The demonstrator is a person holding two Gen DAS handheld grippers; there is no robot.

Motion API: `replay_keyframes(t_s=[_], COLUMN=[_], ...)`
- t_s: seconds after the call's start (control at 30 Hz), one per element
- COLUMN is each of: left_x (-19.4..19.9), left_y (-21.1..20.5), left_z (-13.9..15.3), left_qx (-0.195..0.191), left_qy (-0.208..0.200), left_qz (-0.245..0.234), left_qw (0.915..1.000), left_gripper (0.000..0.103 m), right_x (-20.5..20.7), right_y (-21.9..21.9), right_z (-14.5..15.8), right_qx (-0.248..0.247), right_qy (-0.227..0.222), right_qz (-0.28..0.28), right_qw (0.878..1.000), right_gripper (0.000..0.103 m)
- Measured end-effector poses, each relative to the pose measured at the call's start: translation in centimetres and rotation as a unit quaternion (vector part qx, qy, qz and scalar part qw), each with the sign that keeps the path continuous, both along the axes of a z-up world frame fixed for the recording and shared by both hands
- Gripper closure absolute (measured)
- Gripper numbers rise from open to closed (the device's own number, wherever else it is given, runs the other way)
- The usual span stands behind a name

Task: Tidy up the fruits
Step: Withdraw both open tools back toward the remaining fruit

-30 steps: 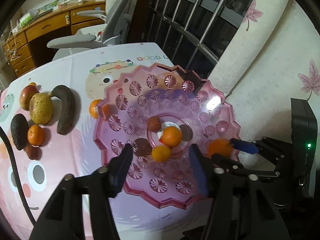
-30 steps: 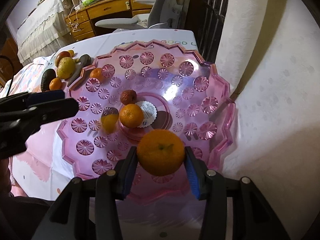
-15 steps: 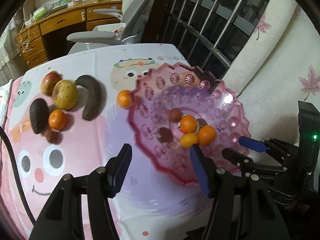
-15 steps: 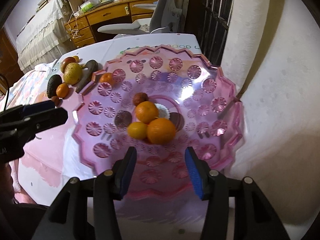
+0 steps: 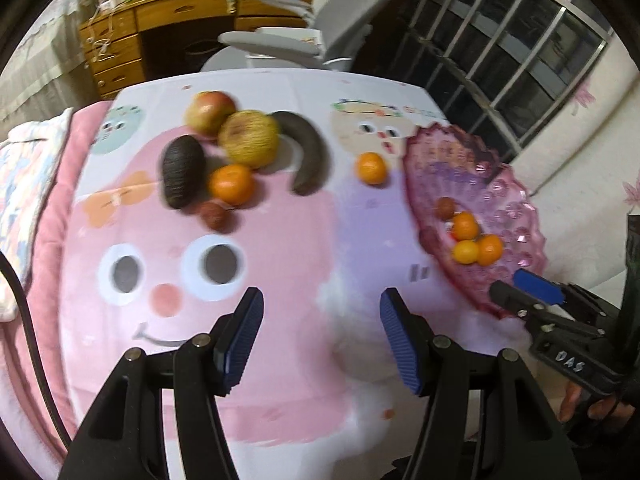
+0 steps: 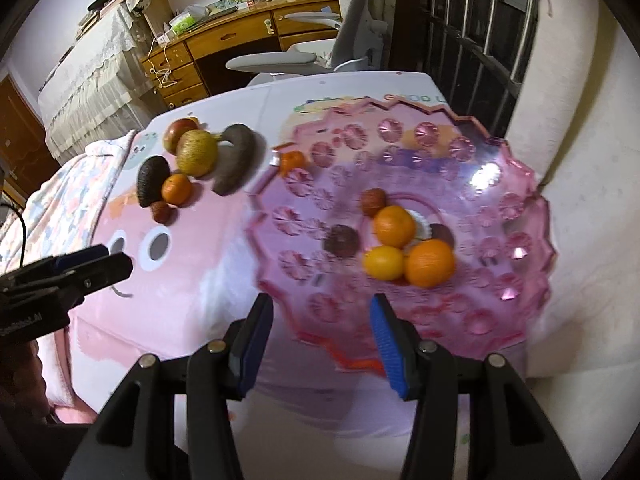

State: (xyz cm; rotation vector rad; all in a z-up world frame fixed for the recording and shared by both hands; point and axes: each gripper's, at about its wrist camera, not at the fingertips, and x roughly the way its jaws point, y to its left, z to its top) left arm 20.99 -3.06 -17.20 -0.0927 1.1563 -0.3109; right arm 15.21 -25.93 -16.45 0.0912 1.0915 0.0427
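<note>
A pink glass fruit plate [image 6: 516, 184] [image 5: 516, 196] holds three oranges [image 6: 430, 262] [image 5: 476, 249] and a small red lychee [image 6: 373, 201]. On the tablecloth to its left lie an apple [image 5: 209, 111], a yellow pear [image 5: 249, 143], a dark banana [image 5: 306, 156], an avocado [image 5: 182, 171], an orange [image 5: 232, 184], a lychee [image 5: 213, 215] and a lone orange [image 5: 371, 167] by the plate's rim. My left gripper [image 5: 322, 340] is open and empty above the cloth. My right gripper [image 6: 322, 344] is open and empty at the plate's near rim.
The table carries a pink cartoon-face cloth [image 5: 200, 280]. A grey office chair [image 5: 296, 40] and a wooden desk [image 5: 168, 20] stand behind it. A barred window [image 5: 500, 52] and a wall [image 6: 580, 120] are to the right.
My right gripper let the orange go into the plate beside the others and drew back, open. My left gripper swung left, away from the plate, toward the loose fruit.
</note>
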Motion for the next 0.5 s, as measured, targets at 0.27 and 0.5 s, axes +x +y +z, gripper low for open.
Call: replay_keyframes(t_s=[0.27,0.5], left_x=[1.6,3.6], left_y=[7.2,11.0], left_z=[-0.7,-2.0], left_qx=[0.024,0.048], left_qy=[0.02,0.049], left_qz=[-0.009,-0.046], left_qw=[0.9995,0.9966], left_gripper=[0.041,0.037], right_x=[0.2,0.2], right_y=[4.9,10.1], right_z=[0.1,-0.4], right_qx=[0.011,0.008], right_qy=[-0.009,-0.014], right_qz=[-0.034,-0.043], right_qw=[0.999,0.999], right_gripper=[0.052,0.052])
